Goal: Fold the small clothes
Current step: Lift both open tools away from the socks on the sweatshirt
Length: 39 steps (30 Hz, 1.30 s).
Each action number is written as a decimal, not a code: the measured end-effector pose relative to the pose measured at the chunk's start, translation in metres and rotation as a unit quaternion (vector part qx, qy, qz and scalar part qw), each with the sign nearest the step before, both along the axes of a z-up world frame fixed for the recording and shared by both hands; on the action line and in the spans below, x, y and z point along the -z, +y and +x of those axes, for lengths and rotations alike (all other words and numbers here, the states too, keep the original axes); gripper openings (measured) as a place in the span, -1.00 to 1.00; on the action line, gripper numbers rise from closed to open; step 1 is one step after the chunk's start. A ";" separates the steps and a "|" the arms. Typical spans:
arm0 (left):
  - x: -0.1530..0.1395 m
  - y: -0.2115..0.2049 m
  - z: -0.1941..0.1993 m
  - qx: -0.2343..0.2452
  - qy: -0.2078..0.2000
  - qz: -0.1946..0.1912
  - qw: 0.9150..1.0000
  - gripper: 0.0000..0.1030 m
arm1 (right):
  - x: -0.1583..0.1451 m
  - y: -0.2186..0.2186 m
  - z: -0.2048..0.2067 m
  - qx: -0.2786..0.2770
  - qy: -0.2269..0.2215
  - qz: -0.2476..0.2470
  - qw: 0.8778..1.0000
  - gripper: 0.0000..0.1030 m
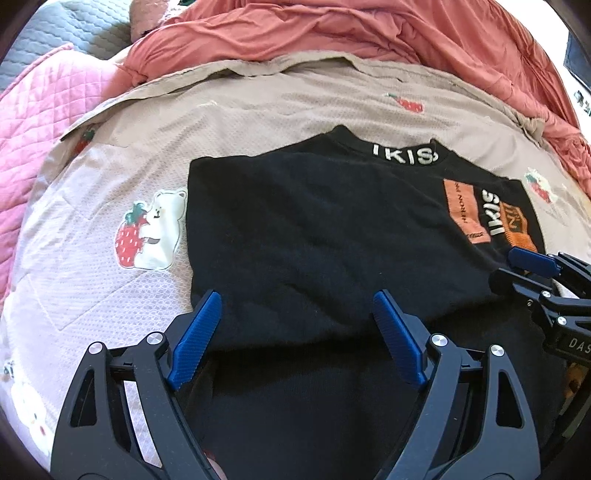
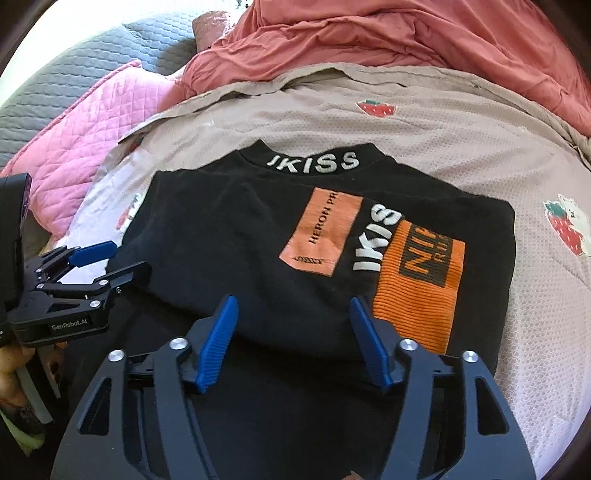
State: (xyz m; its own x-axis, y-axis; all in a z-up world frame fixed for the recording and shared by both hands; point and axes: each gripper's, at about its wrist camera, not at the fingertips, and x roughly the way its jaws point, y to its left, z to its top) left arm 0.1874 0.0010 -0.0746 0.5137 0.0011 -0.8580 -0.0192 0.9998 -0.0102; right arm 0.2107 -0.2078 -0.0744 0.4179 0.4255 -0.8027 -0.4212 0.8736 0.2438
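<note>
A black top [image 1: 314, 229] with white "IKISS" lettering on the collar and orange patches [image 2: 417, 280] lies on the bed, its sides folded in to a rough rectangle. It also shows in the right wrist view [image 2: 240, 240]. My left gripper [image 1: 295, 306] is open and empty just above the top's near left part. My right gripper [image 2: 291, 314] is open and empty above the near middle, left of the orange patch. Each gripper shows in the other's view, the right one [image 1: 524, 266] and the left one [image 2: 122, 262], both open.
The bed has a beige sheet [image 1: 258, 110] printed with strawberries and bears [image 1: 147, 229]. A crumpled coral duvet [image 1: 332, 33] lies at the back. A pink quilted cushion [image 1: 40, 122] and a grey quilt [image 2: 74, 66] lie at the left.
</note>
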 end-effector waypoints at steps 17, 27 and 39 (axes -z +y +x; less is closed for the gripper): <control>-0.036 0.007 -0.018 -0.029 -0.018 -0.007 0.999 0.82 | -0.026 -0.018 0.000 0.041 -0.042 0.018 0.998 0.85; -0.060 0.019 -0.038 -0.044 -0.039 -0.007 0.998 0.82 | -0.047 -0.020 -0.011 0.040 -0.087 0.029 0.995 0.91; -0.078 0.021 -0.068 -0.032 -0.058 0.010 0.998 0.82 | -0.070 -0.032 -0.044 0.035 -0.137 0.041 0.989 0.91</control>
State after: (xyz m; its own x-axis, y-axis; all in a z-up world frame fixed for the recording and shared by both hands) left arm 0.1190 0.0222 0.0037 0.6075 0.0540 -0.7925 -0.0823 0.9966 0.0048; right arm 0.1665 -0.2393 -0.0040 0.6463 0.4467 -0.6187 -0.4204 0.8851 0.1999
